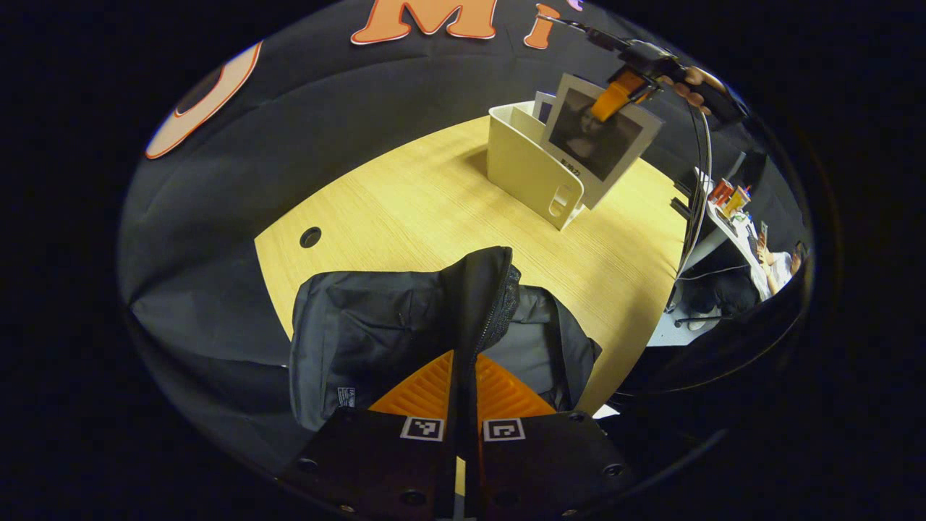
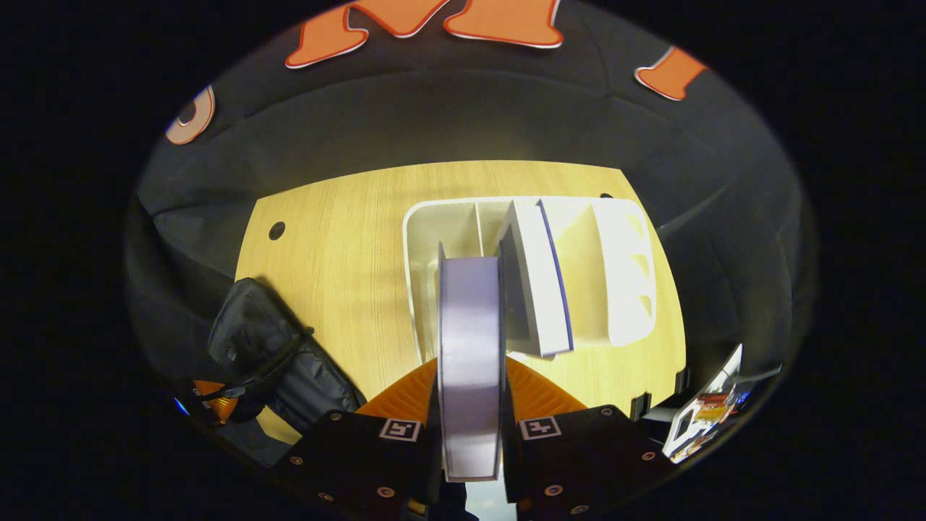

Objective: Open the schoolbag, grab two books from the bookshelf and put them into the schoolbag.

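Clamped between right gripper [image 2: 470,405] fingers: book [image 2: 470,347], lifted over bookshelf [image 2: 622,289]. Left gripper [image 1: 463,394] pinching schoolbag [image 1: 376,333] flap, bag just ahead of fingers. Could snag second book [image 2: 546,282] or sag shut.

Wood table [image 1: 405,210] w/ cable hole [image 1: 310,236].

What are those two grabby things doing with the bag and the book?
A person holds a gripper in each hand. The left gripper has its jaws pinched on the zipper flap of the black fabric schoolbag, holding it up on the light wooden table. The right gripper has its jaws clamped on a thin white book with a dark picture cover, lifted above the cream plastic bookshelf. Another white book with a blue edge stands in that bookshelf.
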A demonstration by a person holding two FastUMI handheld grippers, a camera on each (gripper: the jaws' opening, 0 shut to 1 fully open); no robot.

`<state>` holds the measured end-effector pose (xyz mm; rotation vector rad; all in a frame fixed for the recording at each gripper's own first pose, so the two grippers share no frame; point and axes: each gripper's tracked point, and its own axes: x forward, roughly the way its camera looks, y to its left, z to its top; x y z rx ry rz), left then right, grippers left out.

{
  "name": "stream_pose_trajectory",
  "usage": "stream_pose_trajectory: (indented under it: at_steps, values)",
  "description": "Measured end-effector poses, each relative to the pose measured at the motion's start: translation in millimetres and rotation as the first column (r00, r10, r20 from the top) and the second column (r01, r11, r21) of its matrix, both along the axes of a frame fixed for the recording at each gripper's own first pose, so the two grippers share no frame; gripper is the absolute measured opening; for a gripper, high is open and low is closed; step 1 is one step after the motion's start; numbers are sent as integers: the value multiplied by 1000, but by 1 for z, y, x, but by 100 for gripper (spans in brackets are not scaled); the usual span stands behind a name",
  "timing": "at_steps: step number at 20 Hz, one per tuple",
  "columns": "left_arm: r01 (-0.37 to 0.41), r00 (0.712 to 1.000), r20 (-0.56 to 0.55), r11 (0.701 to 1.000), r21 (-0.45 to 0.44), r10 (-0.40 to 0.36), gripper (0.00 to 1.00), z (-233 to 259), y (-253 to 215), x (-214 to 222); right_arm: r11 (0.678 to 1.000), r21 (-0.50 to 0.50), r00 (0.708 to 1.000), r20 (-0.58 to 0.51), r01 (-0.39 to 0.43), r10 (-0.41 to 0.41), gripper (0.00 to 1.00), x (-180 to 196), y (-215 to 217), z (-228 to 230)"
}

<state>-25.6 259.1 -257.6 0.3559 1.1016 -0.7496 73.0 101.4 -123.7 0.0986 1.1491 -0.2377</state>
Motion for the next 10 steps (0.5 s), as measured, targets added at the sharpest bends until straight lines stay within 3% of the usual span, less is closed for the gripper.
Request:
stream_pose_trajectory:
  at_steps: [6,10]
  values:
    - [103,995,12,995,-10,-103,6,0,1,3,994,39,993,66,100,-102,35,-73,13,17]
    - [153,988,18,988,-21,-152,5,4,0,1,982,134,980,127,134,-151,35,-116,38,31]
